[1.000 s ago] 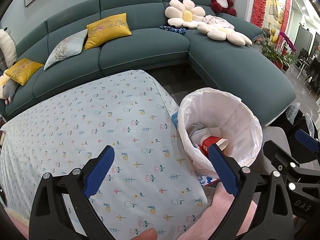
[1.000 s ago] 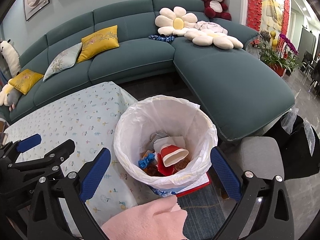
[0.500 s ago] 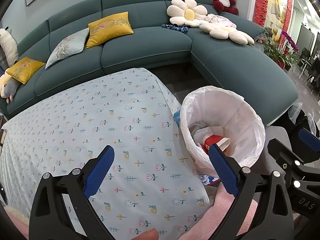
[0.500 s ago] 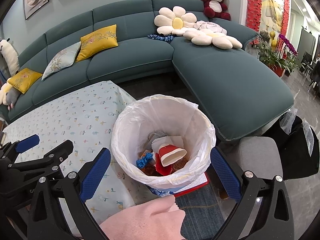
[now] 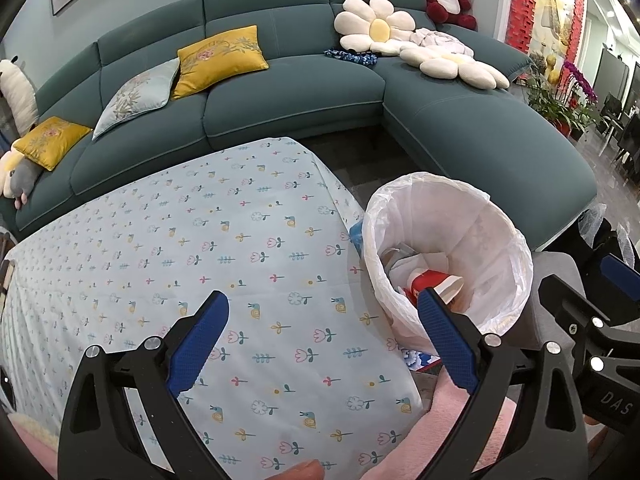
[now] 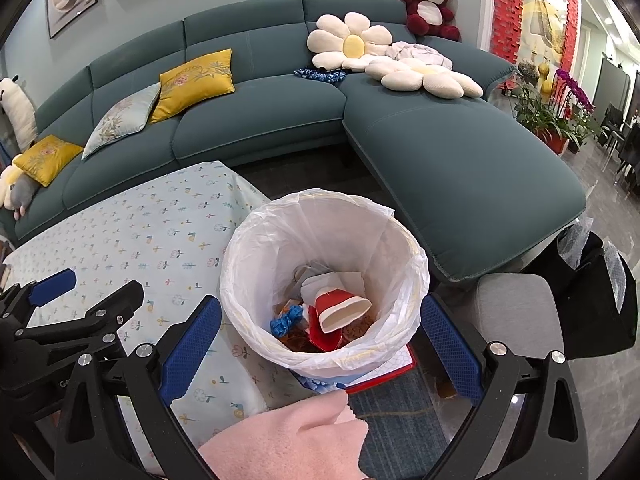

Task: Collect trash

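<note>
White-lined bin (image 6: 324,280), frame centre, unchanged over the last second, red cup (image 6: 340,312) inside; left gripper (image 5: 320,340) and right gripper (image 6: 320,340) empty, jaws wide; tablecloth (image 5: 180,248) bare, collection likely complete.

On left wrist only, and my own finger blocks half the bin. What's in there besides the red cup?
Observer: A crumpled blue wrapper lies left of the red cup in the lined bin.
Operator: Anything under the cup?
Observer: Orange-brown scraps on the bottom of the bin.
Operator: Right gripper carrying anything?
Observer: No. The right gripper is empty, jaws wide apart, framing the bin from above.
</note>
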Action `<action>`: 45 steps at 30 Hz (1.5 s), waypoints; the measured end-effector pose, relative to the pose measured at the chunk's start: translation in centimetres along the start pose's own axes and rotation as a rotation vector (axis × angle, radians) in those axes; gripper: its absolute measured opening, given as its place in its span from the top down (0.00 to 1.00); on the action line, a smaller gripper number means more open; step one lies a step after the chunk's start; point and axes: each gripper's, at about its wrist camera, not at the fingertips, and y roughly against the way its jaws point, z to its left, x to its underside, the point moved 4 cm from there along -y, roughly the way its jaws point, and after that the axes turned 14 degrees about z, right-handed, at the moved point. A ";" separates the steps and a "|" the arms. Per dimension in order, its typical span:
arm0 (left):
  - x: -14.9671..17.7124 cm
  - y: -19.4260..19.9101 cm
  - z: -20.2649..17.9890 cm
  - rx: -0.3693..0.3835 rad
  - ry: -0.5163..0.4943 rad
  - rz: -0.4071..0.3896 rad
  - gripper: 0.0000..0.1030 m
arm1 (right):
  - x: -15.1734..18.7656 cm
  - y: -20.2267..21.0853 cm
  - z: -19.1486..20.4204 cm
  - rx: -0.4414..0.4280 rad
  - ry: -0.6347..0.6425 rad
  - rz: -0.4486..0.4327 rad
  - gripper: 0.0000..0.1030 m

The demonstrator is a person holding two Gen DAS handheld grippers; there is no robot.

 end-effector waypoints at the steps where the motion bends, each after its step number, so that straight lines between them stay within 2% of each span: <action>1: 0.0 0.0 0.0 0.000 0.001 0.000 0.12 | 0.0 0.0 0.1 0.001 0.002 0.000 0.07; 45: 0.5 -0.6 1.0 -0.019 0.025 0.016 0.12 | 1.4 -0.7 0.6 0.025 0.039 0.028 0.07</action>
